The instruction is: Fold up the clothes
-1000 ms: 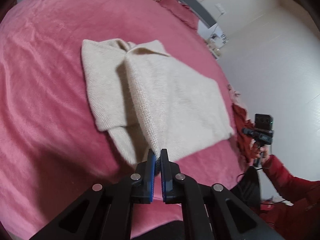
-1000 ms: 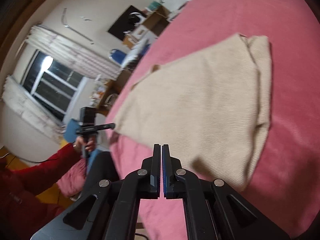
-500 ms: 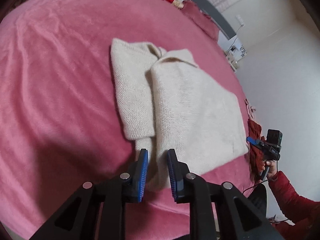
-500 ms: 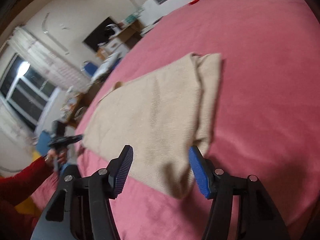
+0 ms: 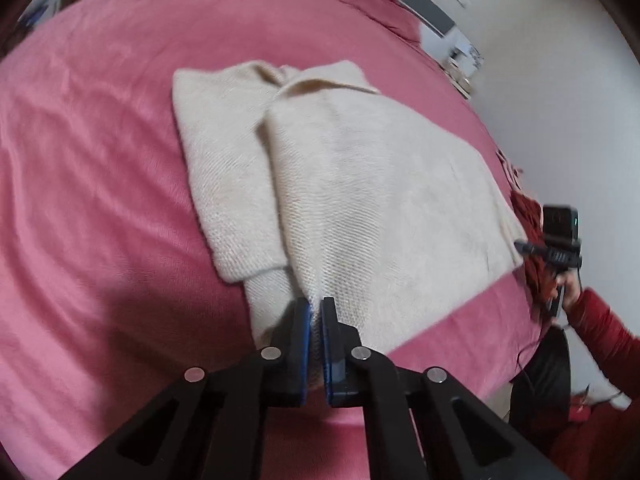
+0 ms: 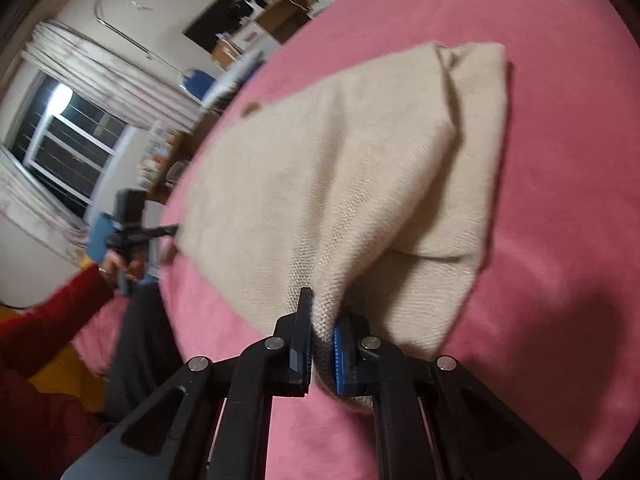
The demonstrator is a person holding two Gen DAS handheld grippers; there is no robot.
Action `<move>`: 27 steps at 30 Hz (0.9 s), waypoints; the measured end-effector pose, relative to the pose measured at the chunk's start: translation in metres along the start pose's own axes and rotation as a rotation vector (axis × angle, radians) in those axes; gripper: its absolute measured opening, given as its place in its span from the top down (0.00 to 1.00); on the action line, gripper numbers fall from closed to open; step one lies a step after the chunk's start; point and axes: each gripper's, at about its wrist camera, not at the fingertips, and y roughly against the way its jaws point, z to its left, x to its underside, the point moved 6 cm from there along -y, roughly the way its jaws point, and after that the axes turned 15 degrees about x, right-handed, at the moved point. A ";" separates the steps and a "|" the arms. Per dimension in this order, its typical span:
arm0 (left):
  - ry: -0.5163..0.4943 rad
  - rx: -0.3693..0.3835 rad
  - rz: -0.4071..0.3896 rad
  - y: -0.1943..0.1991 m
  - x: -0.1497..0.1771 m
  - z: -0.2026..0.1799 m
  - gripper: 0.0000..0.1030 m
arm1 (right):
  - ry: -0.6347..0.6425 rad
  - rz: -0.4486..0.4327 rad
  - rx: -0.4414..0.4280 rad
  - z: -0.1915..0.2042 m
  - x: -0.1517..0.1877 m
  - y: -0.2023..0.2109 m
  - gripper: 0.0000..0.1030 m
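A cream knit sweater [image 5: 360, 184] lies on the pink bed cover [image 5: 100, 200], with its left side and sleeve folded inward. My left gripper [image 5: 316, 312] is shut on the near hem, at the fold line. In the right wrist view the same sweater [image 6: 340, 152] spreads away from me. There my right gripper [image 6: 322, 320] is shut on a bunched corner of the hem, which is raised slightly off the cover. Each view shows the other gripper in a red-sleeved hand, at the far corner of the hem: the right gripper [image 5: 520, 246], the left gripper [image 6: 174, 232].
The pink bed cover [image 6: 560, 160] stretches widely around the sweater. A red garment [image 5: 528, 216] hangs at the bed's right edge. A window [image 6: 68, 140], curtains and cluttered furniture [image 6: 248, 36] stand beyond the bed. A white wall [image 5: 560, 80] is on the right.
Half a second ago both grippers stood open above the near hem. Both have since closed on it, and the right one has pulled its corner up into a bunch.
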 end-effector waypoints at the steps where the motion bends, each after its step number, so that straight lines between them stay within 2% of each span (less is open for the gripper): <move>1: -0.011 0.012 -0.013 0.006 0.001 -0.005 0.97 | 0.003 -0.012 -0.020 0.005 0.000 0.006 0.92; 5: -0.027 0.064 -0.044 0.031 0.008 -0.013 0.97 | 0.016 -0.060 -0.101 0.023 -0.002 0.031 0.92; 8: -0.013 0.062 -0.031 0.036 0.018 -0.004 0.97 | 0.036 -0.065 -0.108 0.031 0.007 0.037 0.92; 13: 0.056 0.042 0.012 0.018 0.045 0.016 0.97 | 0.000 -0.075 -0.041 0.017 0.017 0.039 0.92; 15: 0.071 0.052 0.004 0.018 0.051 0.018 0.96 | -0.015 -0.079 -0.013 0.011 0.021 0.040 0.92; 17: 0.094 0.022 -0.020 0.030 0.047 0.022 0.95 | -0.031 -0.083 0.015 0.005 0.025 0.040 0.92; 18: 0.105 0.003 -0.032 0.036 0.044 0.023 0.94 | -0.038 -0.085 0.029 0.002 0.027 0.041 0.87; 20: 0.129 -0.035 -0.057 0.050 0.038 0.027 0.92 | -0.054 -0.089 0.057 -0.003 0.031 0.041 0.87; 22: 0.153 -0.073 -0.082 0.064 0.032 0.031 0.92 | -0.069 -0.092 0.084 -0.009 0.036 0.042 0.75; 23: 0.139 -0.094 -0.125 0.075 0.026 0.028 0.92 | -0.077 -0.094 0.098 -0.012 0.038 0.043 0.59; 24: 0.117 -0.108 -0.208 0.089 0.017 0.021 0.92 | -0.100 -0.144 0.122 -0.013 0.032 0.052 0.53; 25: 0.096 -0.098 -0.310 0.102 0.006 0.009 0.90 | -0.128 -0.205 0.148 -0.014 0.024 0.063 0.53; 26: 0.073 -0.087 -0.369 0.105 -0.004 -0.001 0.87 | -0.155 -0.266 0.173 -0.015 0.016 0.074 0.53; 27: 0.049 -0.078 -0.409 0.106 -0.013 -0.010 0.85 | -0.200 -0.362 0.153 -0.012 0.004 0.088 0.53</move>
